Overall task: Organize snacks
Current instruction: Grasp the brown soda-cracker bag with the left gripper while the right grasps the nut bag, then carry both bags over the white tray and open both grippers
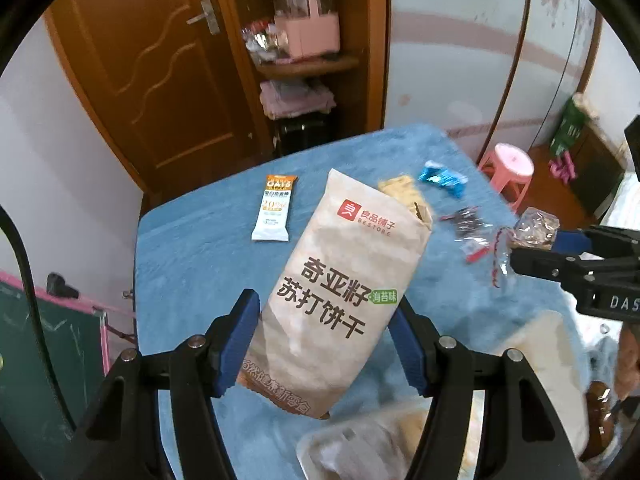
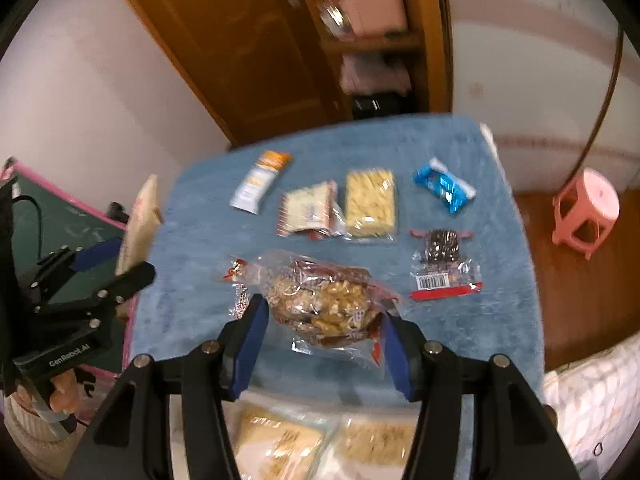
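Note:
My left gripper (image 1: 326,344) is shut on a tall beige cracker bag (image 1: 340,292) with Chinese print, held above the blue-covered table (image 1: 192,256). My right gripper (image 2: 322,344) is shut on a clear bag of brown nut snacks (image 2: 324,300), held over the table (image 2: 192,248). On the cloth lie an oat bar (image 2: 260,182), a red-striped packet (image 2: 308,210), a yellow cracker pack (image 2: 370,204), a blue wrapper (image 2: 444,186) and a dark snack with a red strip (image 2: 442,260). The left gripper and its bag edge (image 2: 138,224) show at the left of the right wrist view.
A white tray holding pale cracker packs (image 2: 320,440) sits at the near table edge. A wooden door (image 1: 152,72) and shelf with a pink basket (image 1: 308,32) stand behind. A pink stool (image 2: 586,208) is on the floor at right, a green board (image 1: 48,344) at left.

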`<state>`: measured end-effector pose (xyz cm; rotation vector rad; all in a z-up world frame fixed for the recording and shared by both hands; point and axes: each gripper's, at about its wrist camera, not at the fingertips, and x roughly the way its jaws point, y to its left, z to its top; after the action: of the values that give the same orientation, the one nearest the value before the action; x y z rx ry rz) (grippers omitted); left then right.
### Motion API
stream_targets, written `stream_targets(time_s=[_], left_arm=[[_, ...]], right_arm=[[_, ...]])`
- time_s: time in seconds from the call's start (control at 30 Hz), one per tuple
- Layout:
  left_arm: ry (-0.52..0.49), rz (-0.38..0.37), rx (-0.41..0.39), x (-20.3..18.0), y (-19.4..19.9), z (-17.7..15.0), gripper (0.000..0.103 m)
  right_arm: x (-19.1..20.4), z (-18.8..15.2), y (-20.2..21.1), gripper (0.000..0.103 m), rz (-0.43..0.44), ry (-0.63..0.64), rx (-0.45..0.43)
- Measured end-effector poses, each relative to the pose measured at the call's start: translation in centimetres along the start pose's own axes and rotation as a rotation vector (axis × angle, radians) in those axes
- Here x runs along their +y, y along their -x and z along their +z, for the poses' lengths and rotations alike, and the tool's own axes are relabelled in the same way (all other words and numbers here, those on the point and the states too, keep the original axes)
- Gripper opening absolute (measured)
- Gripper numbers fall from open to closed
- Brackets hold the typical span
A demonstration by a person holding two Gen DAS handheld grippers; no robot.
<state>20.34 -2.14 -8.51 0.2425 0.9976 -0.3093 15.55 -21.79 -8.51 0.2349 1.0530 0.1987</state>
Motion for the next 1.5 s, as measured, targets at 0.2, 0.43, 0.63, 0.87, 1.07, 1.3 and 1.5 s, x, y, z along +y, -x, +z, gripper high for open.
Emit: stream_targets(time_s=[0.2,0.43,0.63,0.87,1.07,1.3,1.5], left_arm=[[0.063,-0.055,-0.095,-1.8,7.5,-4.1,0.063],[0.110,-0.048,-0.128,-4.3,9.6,-9.2,0.064],[0.178,-0.035,-0.111,-5.0,8.7,-12.5,0.064],[0.200,0.013,-0.085,-5.2,7.8,-15.2,0.064],[0.201,0.007,-0.053,-5.7,6.7,-16.5,0.064],[0.196,-0.001,-0.039,-6.0,6.3,-16.8,0.064],[0.234,0.027,-0.070,-5.6,6.7,-16.8,0.084]], right_arm=[[2.9,-4.0,7.7,0.055,0.010,0.057,-0.171],[4.2,-8.8,12.4,0.056,-0.049,0.103,-0.293],[4.2,-12.1,12.4,0.056,-0.073,0.093,-0.302],[4.4,-15.3,9.6,0.056,-0.087,0.095,-0.189],[5.5,-16.5,7.6,0.057,-0.115,0.134,-0.130],[5.9,-17.1,6.2,0.059,-0.138,0.145,-0.064],[5.2,-17.3,5.6,0.066,-0.128,0.102,-0.041]])
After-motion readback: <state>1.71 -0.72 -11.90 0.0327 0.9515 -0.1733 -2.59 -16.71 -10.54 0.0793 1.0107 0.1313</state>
